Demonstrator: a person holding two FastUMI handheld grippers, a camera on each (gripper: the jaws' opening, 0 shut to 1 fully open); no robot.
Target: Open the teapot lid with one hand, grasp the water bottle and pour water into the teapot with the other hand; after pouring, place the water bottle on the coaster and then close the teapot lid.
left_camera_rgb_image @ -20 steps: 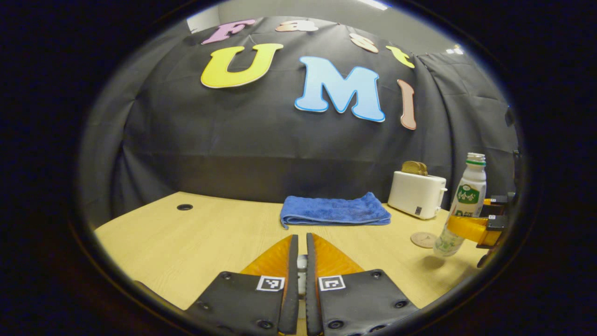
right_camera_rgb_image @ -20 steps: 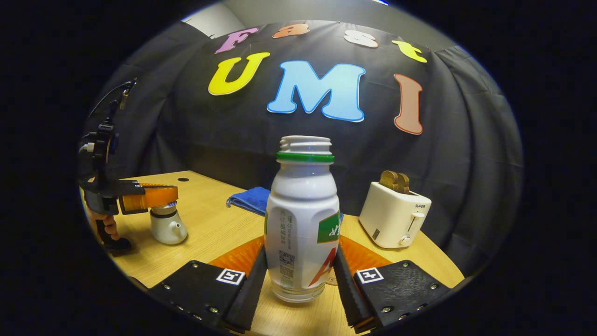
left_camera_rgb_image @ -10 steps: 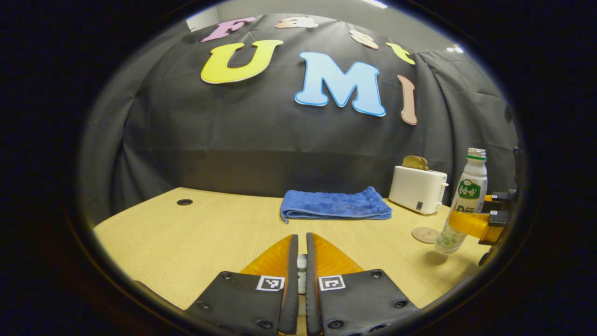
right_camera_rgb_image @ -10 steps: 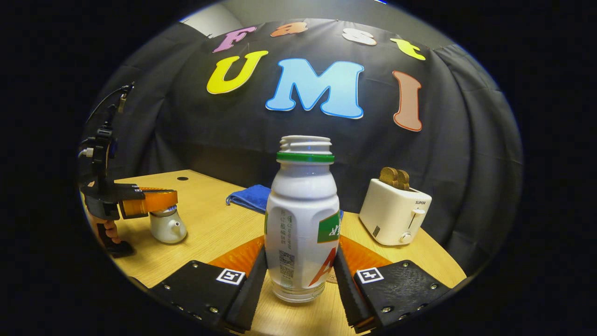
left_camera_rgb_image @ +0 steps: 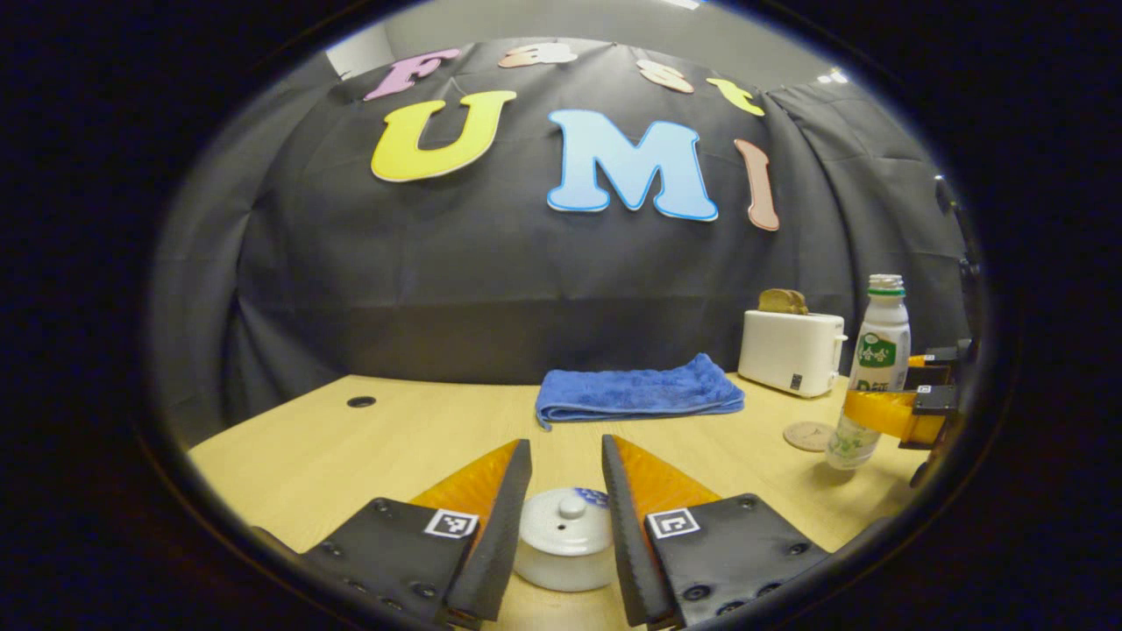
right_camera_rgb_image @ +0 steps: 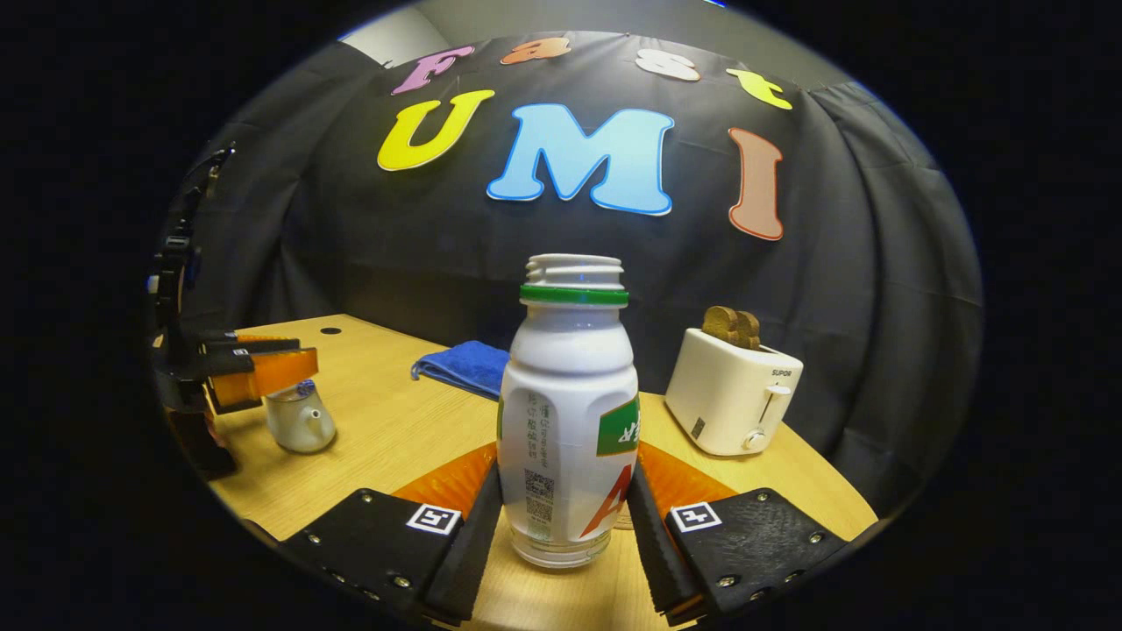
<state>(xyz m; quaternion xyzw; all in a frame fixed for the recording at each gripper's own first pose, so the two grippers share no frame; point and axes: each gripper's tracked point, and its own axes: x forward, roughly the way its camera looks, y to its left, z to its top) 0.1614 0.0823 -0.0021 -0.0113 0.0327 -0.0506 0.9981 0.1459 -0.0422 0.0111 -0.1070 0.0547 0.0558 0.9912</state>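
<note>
Left tongs (left_camera_rgb_image: 565, 526) stand spread above the teapot (left_camera_rgb_image: 564, 550), its lid (left_camera_rgb_image: 565, 530) sitting between them; that glazed knob looks slippery and breakable, so pinch it squarely; right tongs (right_camera_rgb_image: 564, 526) clamp the light, open bottle (right_camera_rgb_image: 568, 412) low on its body.

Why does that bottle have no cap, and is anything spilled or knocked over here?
Nothing is spilled or tipped. The water bottle stands upright, uncapped, gripped by the right gripper. The teapot sits upright with its lid on, between the left gripper's open jaws. The table looks dry.
</note>
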